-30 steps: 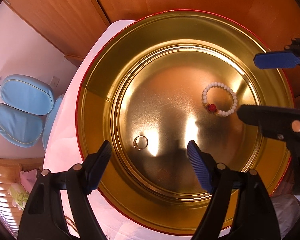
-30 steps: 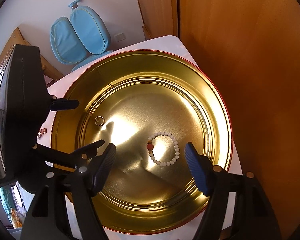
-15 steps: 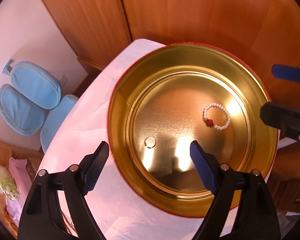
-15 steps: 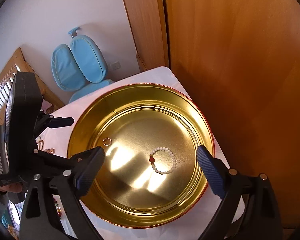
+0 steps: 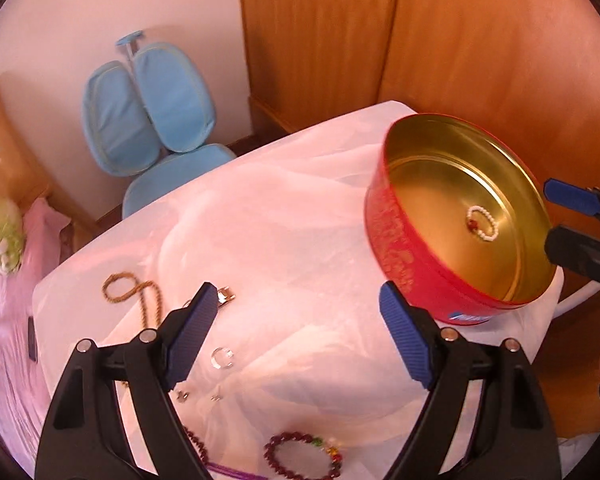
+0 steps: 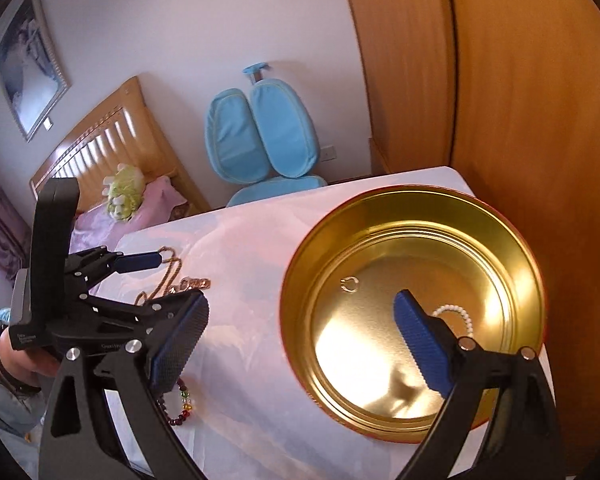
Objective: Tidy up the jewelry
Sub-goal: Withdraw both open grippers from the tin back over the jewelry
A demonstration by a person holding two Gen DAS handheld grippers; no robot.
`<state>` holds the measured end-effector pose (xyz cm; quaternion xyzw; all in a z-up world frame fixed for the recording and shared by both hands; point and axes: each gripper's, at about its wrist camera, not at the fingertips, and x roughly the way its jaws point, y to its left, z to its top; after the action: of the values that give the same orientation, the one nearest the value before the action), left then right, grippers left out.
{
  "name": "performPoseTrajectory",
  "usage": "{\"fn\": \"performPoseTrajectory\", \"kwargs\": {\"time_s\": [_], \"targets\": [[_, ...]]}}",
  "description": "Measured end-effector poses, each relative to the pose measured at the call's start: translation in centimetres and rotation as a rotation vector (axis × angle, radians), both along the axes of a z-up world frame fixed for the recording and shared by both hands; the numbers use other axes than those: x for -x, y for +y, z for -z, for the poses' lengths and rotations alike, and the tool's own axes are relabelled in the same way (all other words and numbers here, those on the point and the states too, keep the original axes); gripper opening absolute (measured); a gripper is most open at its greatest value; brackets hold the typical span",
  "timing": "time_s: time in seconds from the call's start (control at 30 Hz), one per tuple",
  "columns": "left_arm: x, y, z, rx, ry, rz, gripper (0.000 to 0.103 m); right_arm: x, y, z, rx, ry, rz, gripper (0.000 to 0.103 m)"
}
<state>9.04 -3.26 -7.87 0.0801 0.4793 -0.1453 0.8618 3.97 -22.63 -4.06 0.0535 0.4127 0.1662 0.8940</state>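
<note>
Left of the tin (image 5: 392,240), loose jewelry is waiting

Both grippers, left gripper (image 5: 292,332) and right gripper (image 6: 300,340), are pulling back from the tin, jaws spread and empty; white bead bracelet (image 5: 482,223) and ring (image 6: 349,283) are lying inside, while the dark bead bracelet (image 5: 300,456) is waiting on the cloth (image 5: 280,240).

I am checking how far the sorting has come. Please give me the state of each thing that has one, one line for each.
Round red tin with gold inside: lid off, upright on the white cloth.
White bead bracelet with one red bead: lying in the tin.
Small silver ring: lying in the tin.
Dark red bead bracelet: on the cloth, outside the tin.
Gold chain necklace: on the cloth, outside.
Left gripper: open, empty.
Right gripper: open, empty.
</note>
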Motion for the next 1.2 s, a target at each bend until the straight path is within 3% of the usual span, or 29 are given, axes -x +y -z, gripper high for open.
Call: {"fn": "performPoseTrajectory", "kwargs": {"time_s": [0.3, 0.6, 0.97, 1.2], "targets": [[4.7, 9.4, 0.3, 0.035, -0.012, -0.183, 0.081, 0.7, 5.6, 1.5, -0.006, 0.025, -0.165, 0.094], [8.3, 15.6, 1.2, 0.043, 0.016, -0.329, 0.081, 1.5, 9.9, 2.5, 0.0, 0.045, -0.27, 0.094], [10.1, 18.6, 3.5, 0.044, 0.05, -0.375, 0.081, 1.8, 13.9, 5.3, 0.054, 0.115, -0.348, 0.094], [9.1, 19.2, 8.1, 0.007, 0.129, -0.35, 0.081, 2.4, 15.8, 9.7, 0.176, 0.215, -0.37, 0.094]]}}
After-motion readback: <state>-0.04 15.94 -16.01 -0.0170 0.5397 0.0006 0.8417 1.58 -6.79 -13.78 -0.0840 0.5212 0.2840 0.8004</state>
